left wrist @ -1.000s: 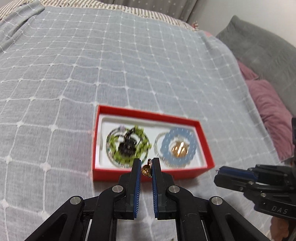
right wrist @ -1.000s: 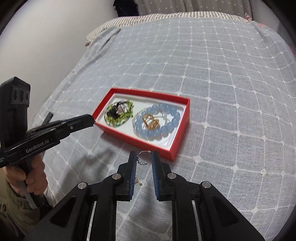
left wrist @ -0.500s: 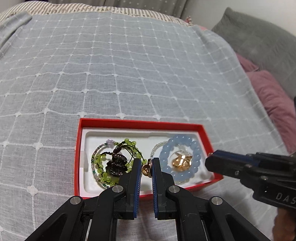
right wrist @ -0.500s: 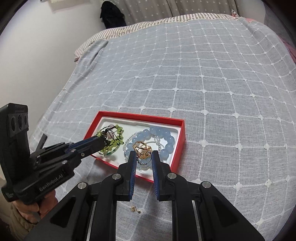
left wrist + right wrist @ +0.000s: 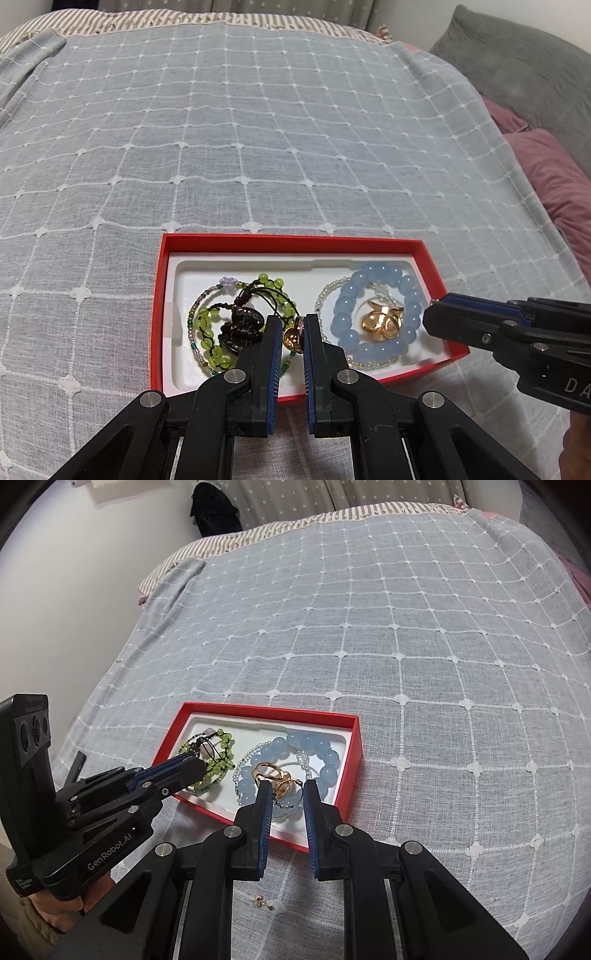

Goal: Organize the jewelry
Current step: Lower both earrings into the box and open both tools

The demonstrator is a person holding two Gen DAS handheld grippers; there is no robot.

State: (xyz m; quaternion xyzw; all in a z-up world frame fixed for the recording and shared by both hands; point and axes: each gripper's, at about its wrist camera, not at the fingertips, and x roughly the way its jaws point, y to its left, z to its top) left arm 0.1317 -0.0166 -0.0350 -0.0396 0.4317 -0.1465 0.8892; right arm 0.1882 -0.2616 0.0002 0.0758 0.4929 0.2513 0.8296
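1. A bedroom in a home: a bed (image 5: 258, 129) fills both views, spread with a grey cover checked in white.
2. A striped sheet (image 5: 295, 524) shows at its far edge.
3. Grey and mauve pillows (image 5: 535, 110) lie beside it.
4. Star-dotted curtains (image 5: 369, 494) hang behind.

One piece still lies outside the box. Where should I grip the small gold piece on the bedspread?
Probably across its narrow width, straight down from above: the small gold piece lies flat and low on the bedspread, bare cloth around it, so jaws from the side would find nothing to catch.
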